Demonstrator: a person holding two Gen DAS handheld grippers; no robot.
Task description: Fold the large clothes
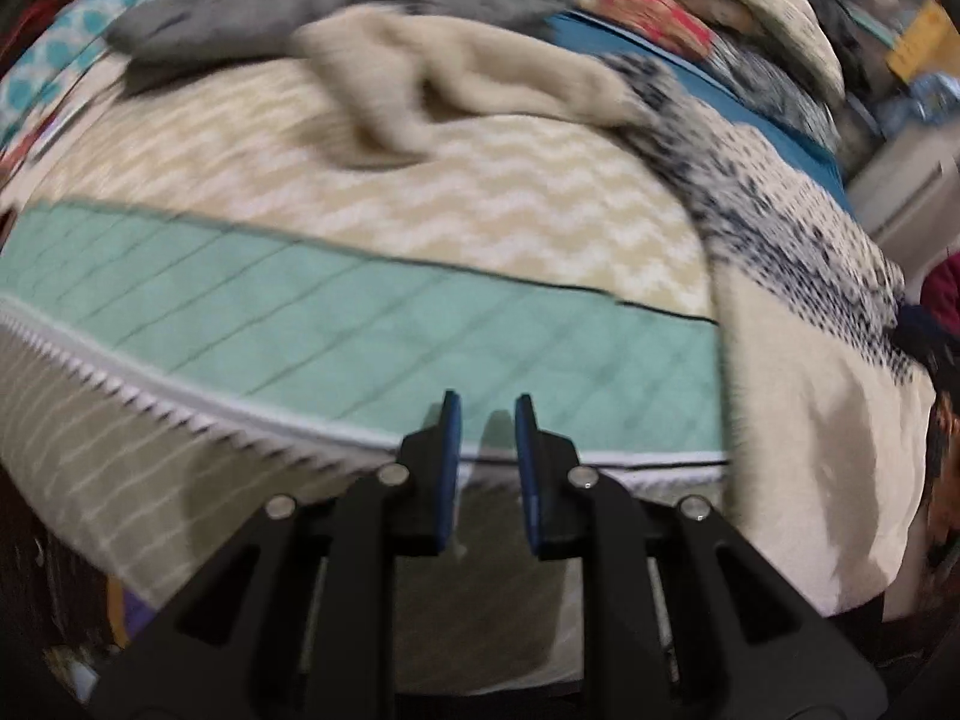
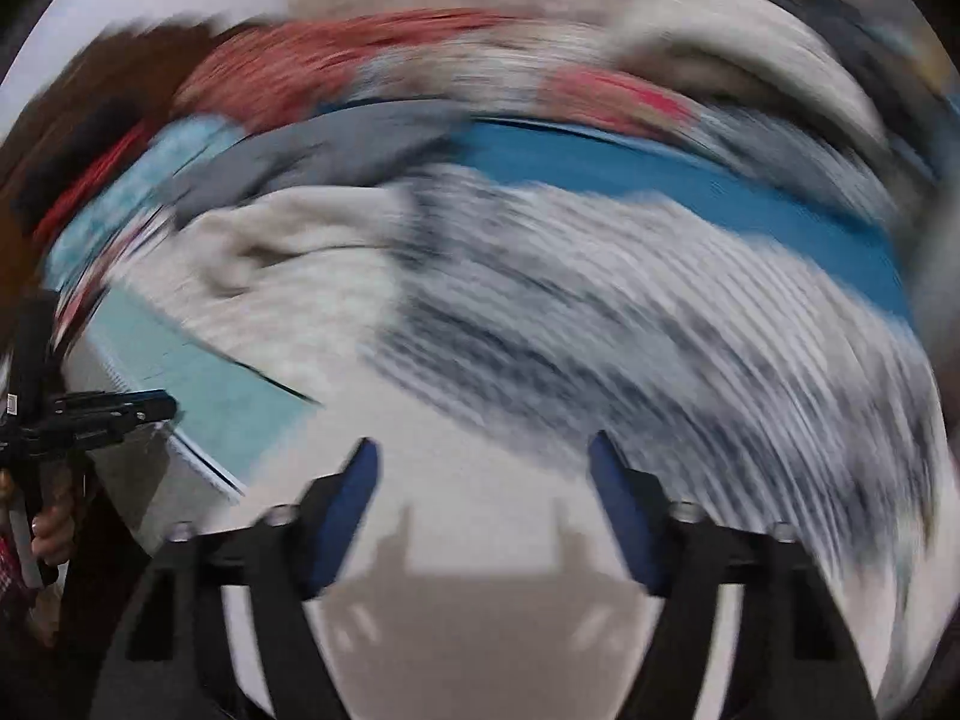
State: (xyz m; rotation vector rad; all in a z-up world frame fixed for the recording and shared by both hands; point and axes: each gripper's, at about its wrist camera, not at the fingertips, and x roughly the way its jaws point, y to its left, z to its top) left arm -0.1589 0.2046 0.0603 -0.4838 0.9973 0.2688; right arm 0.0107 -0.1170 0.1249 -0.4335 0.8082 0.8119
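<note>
A large cream garment with black speckles (image 1: 798,300) lies spread over the right side of the bed and hangs over its front edge; in the blurred right wrist view this garment (image 2: 600,330) fills the middle. My left gripper (image 1: 487,405) hovers over the bed's mint quilted band (image 1: 360,330), its blue pads a narrow gap apart with nothing between them. My right gripper (image 2: 483,447) stands open above the garment's plain cream part, holding nothing. The left gripper (image 2: 162,405) also shows at the left edge of the right wrist view, carried by a hand (image 2: 51,531).
A crumpled beige garment (image 1: 456,78) and a grey one (image 1: 300,6) lie further back on the zigzag sheet (image 1: 420,198). Behind them are a blue sheet (image 1: 750,96) and piled patterned bedding (image 1: 648,6). The bed's front edge runs just below my left gripper.
</note>
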